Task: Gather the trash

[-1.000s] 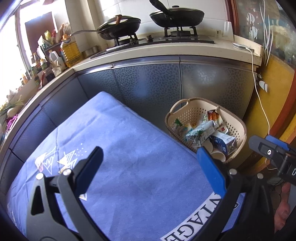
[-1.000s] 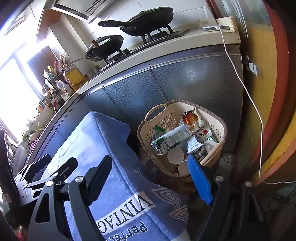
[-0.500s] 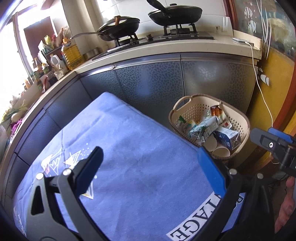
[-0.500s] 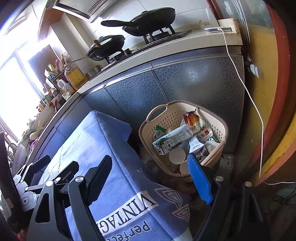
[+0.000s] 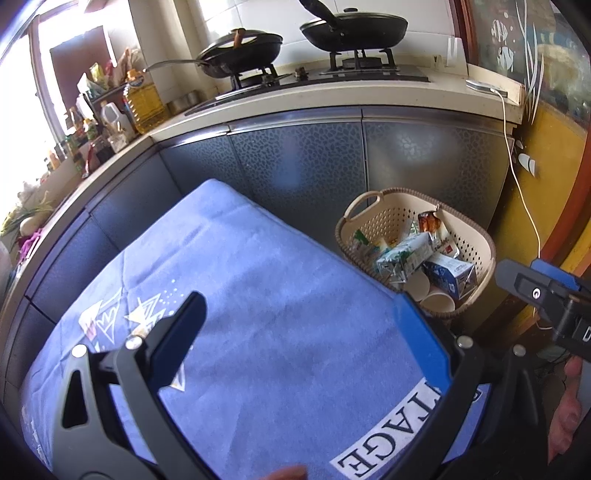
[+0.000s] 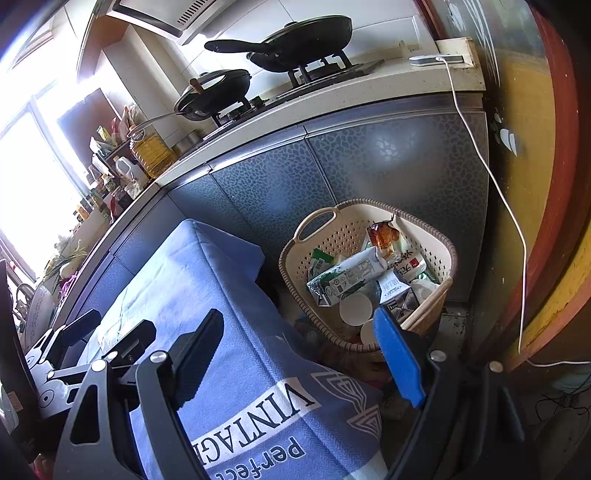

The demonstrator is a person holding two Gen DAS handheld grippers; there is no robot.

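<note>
A beige perforated basket (image 5: 369, 225) (image 6: 332, 236) stands on the floor against the grey cabinet and holds cartons (image 5: 402, 256) (image 6: 347, 275), wrappers and paper cups (image 6: 355, 308). My left gripper (image 5: 306, 332) is open and empty above the blue cloth (image 5: 277, 295), left of the basket. My right gripper (image 6: 295, 354) is open and empty above the cloth's right edge, near the basket's front rim. The right gripper also shows at the right edge of the left wrist view (image 5: 546, 295).
The blue cloth (image 6: 221, 302) covers a table and hangs down beside the basket. Grey cabinets (image 5: 295, 162) carry a counter with two black pans (image 5: 354, 27) and bottles (image 5: 142, 99). A white cable (image 6: 491, 177) hangs down the yellow wall at right.
Both grippers drifted slightly; the basket sits a little further right and lower in both views. Both stay open and empty.
</note>
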